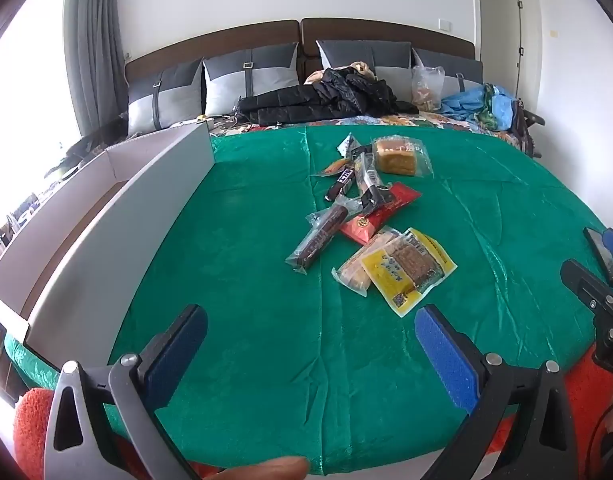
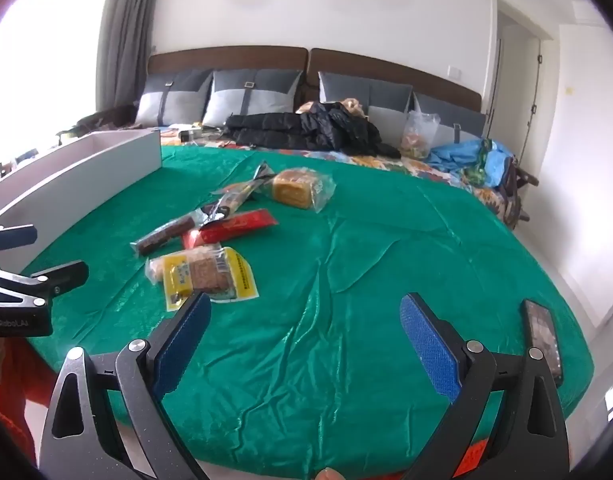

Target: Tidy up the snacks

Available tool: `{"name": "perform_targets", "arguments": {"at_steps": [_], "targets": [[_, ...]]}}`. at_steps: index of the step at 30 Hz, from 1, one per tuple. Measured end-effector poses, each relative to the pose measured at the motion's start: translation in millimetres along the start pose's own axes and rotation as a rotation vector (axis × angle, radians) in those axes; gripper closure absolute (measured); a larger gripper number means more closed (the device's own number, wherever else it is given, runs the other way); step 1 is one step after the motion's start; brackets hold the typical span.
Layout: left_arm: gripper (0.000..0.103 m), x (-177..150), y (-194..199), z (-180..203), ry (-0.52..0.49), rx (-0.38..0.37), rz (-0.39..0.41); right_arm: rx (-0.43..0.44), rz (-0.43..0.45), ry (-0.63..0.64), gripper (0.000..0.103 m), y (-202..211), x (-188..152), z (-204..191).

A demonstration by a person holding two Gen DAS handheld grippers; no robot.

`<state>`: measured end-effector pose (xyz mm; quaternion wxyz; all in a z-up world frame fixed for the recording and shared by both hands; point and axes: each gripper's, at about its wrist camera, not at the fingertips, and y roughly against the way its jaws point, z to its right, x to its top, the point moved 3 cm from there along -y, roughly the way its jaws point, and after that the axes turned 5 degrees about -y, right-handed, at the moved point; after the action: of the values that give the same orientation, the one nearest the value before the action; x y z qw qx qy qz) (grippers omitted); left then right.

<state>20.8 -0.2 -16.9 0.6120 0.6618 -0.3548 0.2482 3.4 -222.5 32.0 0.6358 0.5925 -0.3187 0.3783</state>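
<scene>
Several wrapped snacks lie in a loose pile on the green cloth (image 1: 266,264): a yellow pack (image 1: 410,270), a red pack (image 1: 380,212), a dark bar (image 1: 322,236) and a bread loaf pack (image 1: 398,155). A long white box (image 1: 118,224) stands open at the left. My left gripper (image 1: 310,324) is open and empty, near of the pile. My right gripper (image 2: 304,314) is open and empty, right of the yellow pack (image 2: 210,274); the red pack (image 2: 230,226), bread (image 2: 298,188) and box (image 2: 78,168) show there too.
A phone (image 2: 542,340) lies on the cloth's right edge, also in the left wrist view (image 1: 604,256). Behind the cloth are a black jacket (image 1: 326,100), pillows (image 1: 250,74), a plastic bag (image 1: 426,88) and blue cloth (image 1: 478,104).
</scene>
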Motion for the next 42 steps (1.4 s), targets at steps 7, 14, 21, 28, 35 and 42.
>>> {"name": "perform_targets", "arguments": {"at_steps": [7,14,21,28,35,42], "targets": [[0.000,-2,-9,-5,0.038,-0.001,-0.023,0.021,-0.011,0.013,0.006,-3,1,2],[0.000,-1,-6,-12,0.053,-0.011,-0.021,0.021,-0.001,0.056,0.006,-5,-3,-12],[0.000,-2,-7,-12,0.044,-0.005,-0.030,0.028,-0.005,0.054,0.006,-4,-2,-12],[0.000,-11,-17,-10,0.039,0.002,-0.063,0.030,-0.049,0.053,0.006,-20,-11,-13],[0.000,-14,-20,-7,0.023,0.006,-0.064,0.036,-0.051,0.064,0.006,-21,-11,-15],[0.000,-12,-18,-5,0.017,0.007,-0.055,0.037,-0.050,0.064,0.006,-20,-10,-16]]}}
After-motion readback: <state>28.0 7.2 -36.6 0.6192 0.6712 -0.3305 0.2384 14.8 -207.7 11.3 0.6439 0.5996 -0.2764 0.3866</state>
